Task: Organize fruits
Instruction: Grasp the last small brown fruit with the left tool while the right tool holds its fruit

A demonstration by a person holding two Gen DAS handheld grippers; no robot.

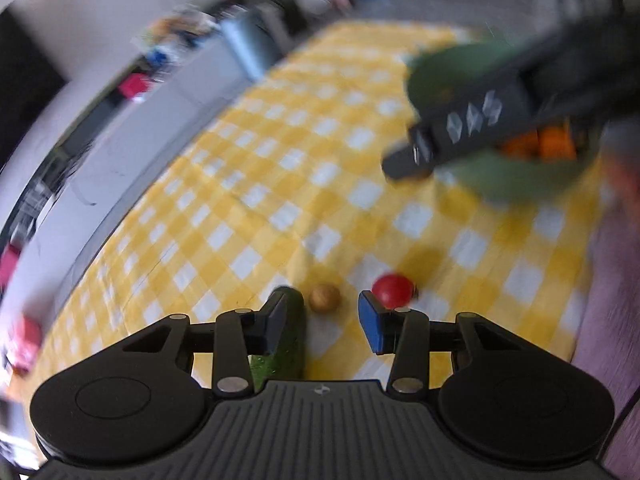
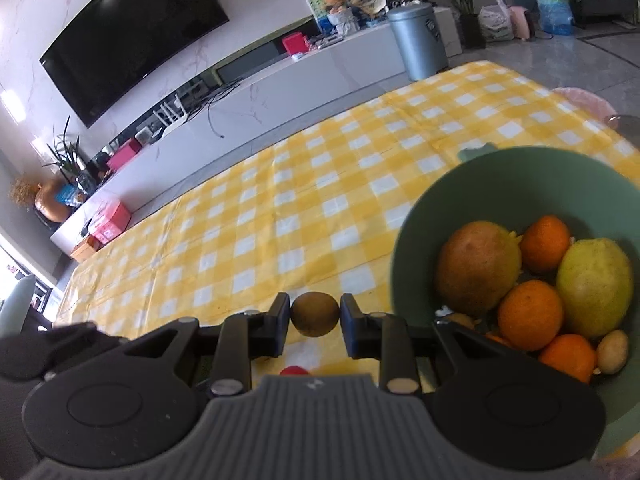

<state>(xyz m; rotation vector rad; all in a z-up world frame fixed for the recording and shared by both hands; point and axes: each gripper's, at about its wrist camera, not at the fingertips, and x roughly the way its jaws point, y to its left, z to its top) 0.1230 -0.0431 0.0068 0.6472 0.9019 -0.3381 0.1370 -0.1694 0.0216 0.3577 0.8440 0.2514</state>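
Note:
My right gripper is shut on a brown kiwi held just left of a green bowl. The bowl holds a pomegranate, several oranges, a yellow-green pear and a small potato-like fruit. My left gripper is open and empty above the yellow checked cloth. A small brown fruit lies between its fingers, a red tomato by the right finger and a green cucumber under the left finger. The blurred right gripper crosses the bowl in the left wrist view.
The yellow checked tablecloth covers the table. Beyond its far edge stand a white TV bench, a grey bin and a wall TV. A pink plate sits at the table's far right.

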